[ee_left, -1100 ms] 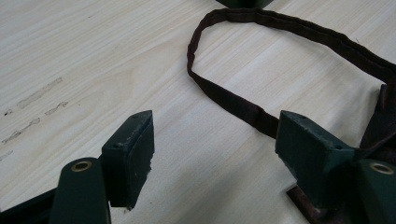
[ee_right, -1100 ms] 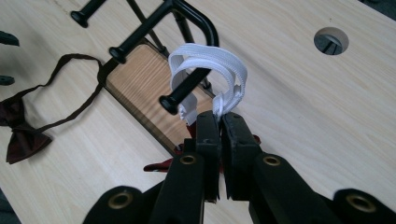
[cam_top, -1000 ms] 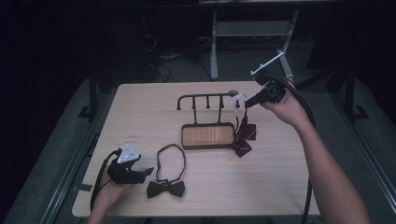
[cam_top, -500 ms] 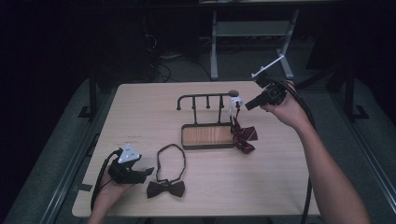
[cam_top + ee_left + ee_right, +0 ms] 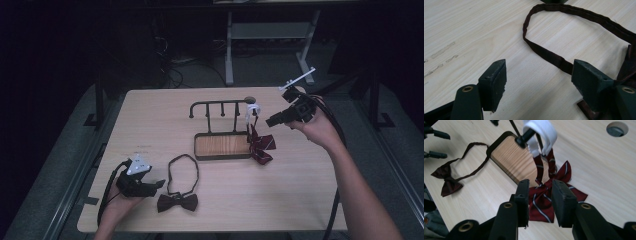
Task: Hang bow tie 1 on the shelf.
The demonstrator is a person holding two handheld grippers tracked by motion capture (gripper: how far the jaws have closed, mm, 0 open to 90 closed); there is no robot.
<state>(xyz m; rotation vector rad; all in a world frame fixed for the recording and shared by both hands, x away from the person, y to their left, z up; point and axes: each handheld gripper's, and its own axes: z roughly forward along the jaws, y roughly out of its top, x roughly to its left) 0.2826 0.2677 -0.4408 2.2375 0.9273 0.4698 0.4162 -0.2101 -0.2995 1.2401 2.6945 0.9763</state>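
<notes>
A black hook rack (image 5: 220, 107) stands on a wooden base (image 5: 222, 145) mid-table. A red striped bow tie (image 5: 261, 145) hangs from the rack's right end by its white band (image 5: 252, 109), its wings touching the table. My right gripper (image 5: 270, 121) hovers just right of it; its jaws have just been opening and stand open with nothing pressed between them. In the right gripper view the tie (image 5: 574, 192) lies beyond the gripper (image 5: 540, 186). My left gripper (image 5: 159, 184) rests open on the table beside a dark brown bow tie (image 5: 177, 202), whose strap (image 5: 554, 58) runs past the gripper (image 5: 539, 72).
A round hole (image 5: 248, 99) sits in the tabletop behind the rack. Bare wood lies to the right of the red tie and along the left half. A metal stand (image 5: 270, 35) is on the floor beyond the table's far edge.
The right gripper let go of the red tie's band, opened, and drew back to the right and slightly down. The tie now hangs from the rack. The left gripper stayed still.
</notes>
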